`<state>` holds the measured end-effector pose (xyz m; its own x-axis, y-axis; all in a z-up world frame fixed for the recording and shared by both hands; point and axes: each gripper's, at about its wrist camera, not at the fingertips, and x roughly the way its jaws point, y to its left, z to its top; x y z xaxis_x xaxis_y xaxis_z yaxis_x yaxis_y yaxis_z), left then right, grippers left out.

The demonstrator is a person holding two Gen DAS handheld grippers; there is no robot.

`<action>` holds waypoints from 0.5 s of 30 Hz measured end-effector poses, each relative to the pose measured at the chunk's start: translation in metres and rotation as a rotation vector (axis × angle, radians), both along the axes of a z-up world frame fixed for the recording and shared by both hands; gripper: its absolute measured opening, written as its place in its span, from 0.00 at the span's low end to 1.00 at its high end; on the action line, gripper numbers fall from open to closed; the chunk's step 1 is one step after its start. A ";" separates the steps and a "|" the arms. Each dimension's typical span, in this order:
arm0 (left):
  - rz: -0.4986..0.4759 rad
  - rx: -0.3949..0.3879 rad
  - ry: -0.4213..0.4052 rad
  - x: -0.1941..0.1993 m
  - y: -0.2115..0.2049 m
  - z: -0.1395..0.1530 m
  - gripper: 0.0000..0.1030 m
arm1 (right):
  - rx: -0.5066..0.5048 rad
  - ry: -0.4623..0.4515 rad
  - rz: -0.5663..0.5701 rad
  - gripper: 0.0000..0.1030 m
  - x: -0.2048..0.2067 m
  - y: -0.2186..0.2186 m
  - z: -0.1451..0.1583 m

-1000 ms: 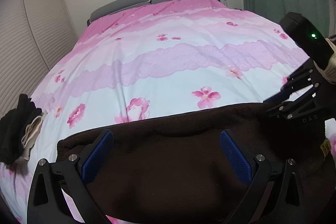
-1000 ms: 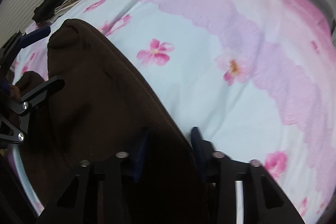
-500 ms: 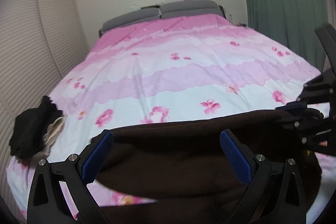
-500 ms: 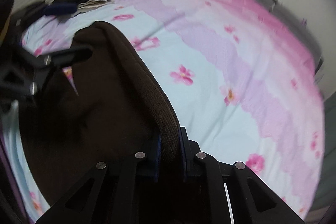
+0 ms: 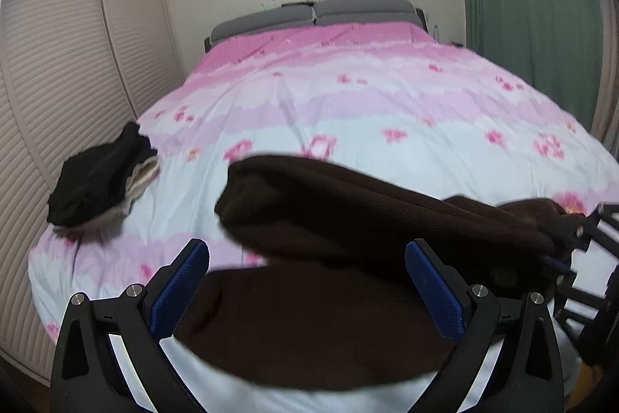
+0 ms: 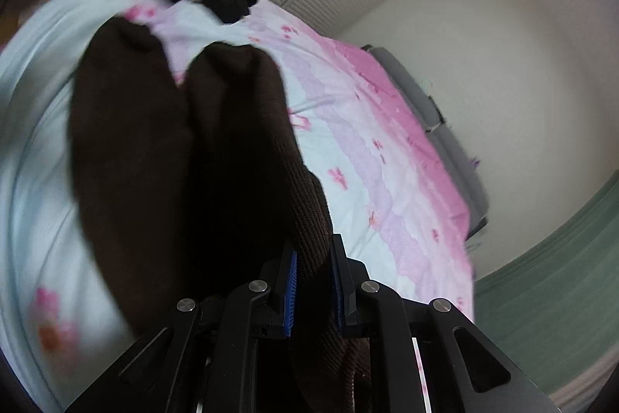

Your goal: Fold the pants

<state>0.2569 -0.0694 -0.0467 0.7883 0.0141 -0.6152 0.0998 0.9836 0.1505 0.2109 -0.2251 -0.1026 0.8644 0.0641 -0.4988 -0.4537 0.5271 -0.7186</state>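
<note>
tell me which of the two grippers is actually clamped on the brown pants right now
The right gripper: its jaws are pinched shut on an edge of the brown pants. The left gripper has its jaws spread wide, holding nothing.

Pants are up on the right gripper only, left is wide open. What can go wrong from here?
1. The right gripper pinches just one edge of the brown pants; the hanging weight may slip out.
2. The left gripper holds nothing, so the two legs hang unevenly and the fold may land crooked.
3. The swinging end could reach the black clothes pile on the bedspread.
</note>
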 end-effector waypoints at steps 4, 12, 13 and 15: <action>-0.015 0.014 0.041 -0.015 -0.004 -0.021 1.00 | -0.007 0.063 -0.015 0.15 -0.021 0.004 -0.032; -0.020 0.032 0.052 -0.032 -0.010 -0.043 1.00 | 0.032 0.156 -0.059 0.15 -0.032 0.011 -0.067; -0.020 0.036 0.051 -0.034 -0.010 -0.044 1.00 | 0.031 0.160 -0.060 0.16 -0.032 0.010 -0.068; -0.019 0.039 0.051 -0.038 -0.008 -0.047 1.00 | 0.031 0.167 -0.064 0.16 -0.033 0.006 -0.071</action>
<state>0.2190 -0.0773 -0.0938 0.7562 0.0241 -0.6539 0.1272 0.9748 0.1831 0.1783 -0.2195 -0.1736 0.7723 0.0293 -0.6346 -0.5305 0.5793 -0.6188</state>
